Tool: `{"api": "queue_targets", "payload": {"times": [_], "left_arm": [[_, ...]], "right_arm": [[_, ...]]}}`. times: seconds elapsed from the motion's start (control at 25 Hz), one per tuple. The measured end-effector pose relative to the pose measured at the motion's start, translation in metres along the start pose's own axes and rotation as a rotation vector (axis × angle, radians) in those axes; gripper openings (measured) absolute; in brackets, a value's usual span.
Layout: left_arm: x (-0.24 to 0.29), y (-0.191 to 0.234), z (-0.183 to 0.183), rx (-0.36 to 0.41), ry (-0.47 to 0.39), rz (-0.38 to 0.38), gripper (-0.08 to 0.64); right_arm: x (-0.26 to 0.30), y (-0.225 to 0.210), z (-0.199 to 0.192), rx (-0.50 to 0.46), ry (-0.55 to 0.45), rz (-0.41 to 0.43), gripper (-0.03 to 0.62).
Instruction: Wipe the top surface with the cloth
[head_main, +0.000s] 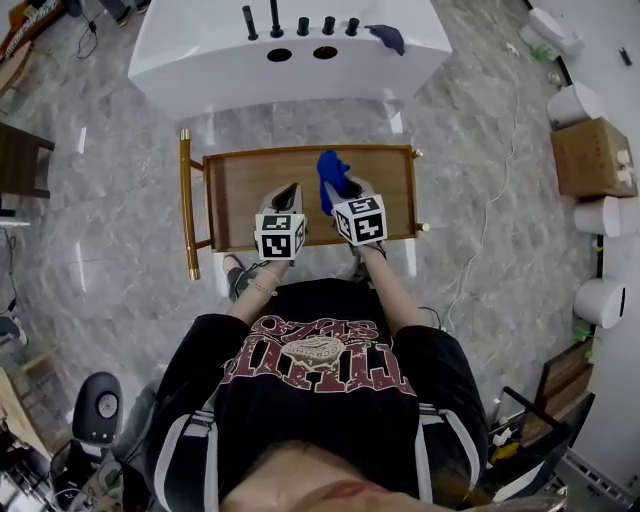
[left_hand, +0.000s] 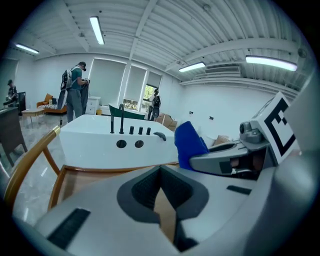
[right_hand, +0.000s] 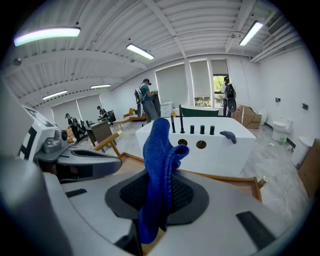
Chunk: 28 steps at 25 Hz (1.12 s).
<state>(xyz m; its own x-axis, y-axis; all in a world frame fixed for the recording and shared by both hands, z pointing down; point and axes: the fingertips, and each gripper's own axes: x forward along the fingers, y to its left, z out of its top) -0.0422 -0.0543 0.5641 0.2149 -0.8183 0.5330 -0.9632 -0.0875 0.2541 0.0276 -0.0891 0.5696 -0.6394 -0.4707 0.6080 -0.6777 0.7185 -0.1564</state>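
Observation:
The top surface is a brown wooden tray top (head_main: 245, 190) on a brass-framed cart, straight in front of me. My right gripper (head_main: 343, 188) hovers over its middle, shut on a blue cloth (head_main: 327, 176) that stands up out of the jaws. In the right gripper view the blue cloth (right_hand: 157, 165) is pinched between the black pads of the right gripper (right_hand: 159, 192). My left gripper (head_main: 289, 192) is just to the left of it, side by side. The left gripper (left_hand: 160, 172) has its tips together and nothing in them. The blue cloth (left_hand: 188, 143) shows beyond it.
Behind the cart stands a white block (head_main: 200, 55) with black knobs, two round holes and a dark rag (head_main: 387, 37). The cart's brass handle (head_main: 186, 205) is on its left. A cardboard box (head_main: 588, 156) and white tubs stand at the right. A white cable (head_main: 490, 205) crosses the floor. People stand far off.

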Motion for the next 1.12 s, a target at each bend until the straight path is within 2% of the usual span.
{"api": "queue_targets", "payload": {"times": [0.24,0.68,1.12], "left_arm": [[-0.019,-0.015,0.047,0.057,-0.115,-0.011,0.048],[-0.063,-0.025,0.104,0.115,-0.274,0.008,0.048],[-0.097,-0.029,0.132,0.155,-0.336,0.051,0.048]], "right_arm": [[-0.020,0.024,0.039,0.016,-0.114,0.038,0.089],[-0.062,0.056,0.098,-0.033,-0.276,0.075,0.089],[-0.085,0.080,0.120,-0.069,-0.334,0.095,0.089]]}}
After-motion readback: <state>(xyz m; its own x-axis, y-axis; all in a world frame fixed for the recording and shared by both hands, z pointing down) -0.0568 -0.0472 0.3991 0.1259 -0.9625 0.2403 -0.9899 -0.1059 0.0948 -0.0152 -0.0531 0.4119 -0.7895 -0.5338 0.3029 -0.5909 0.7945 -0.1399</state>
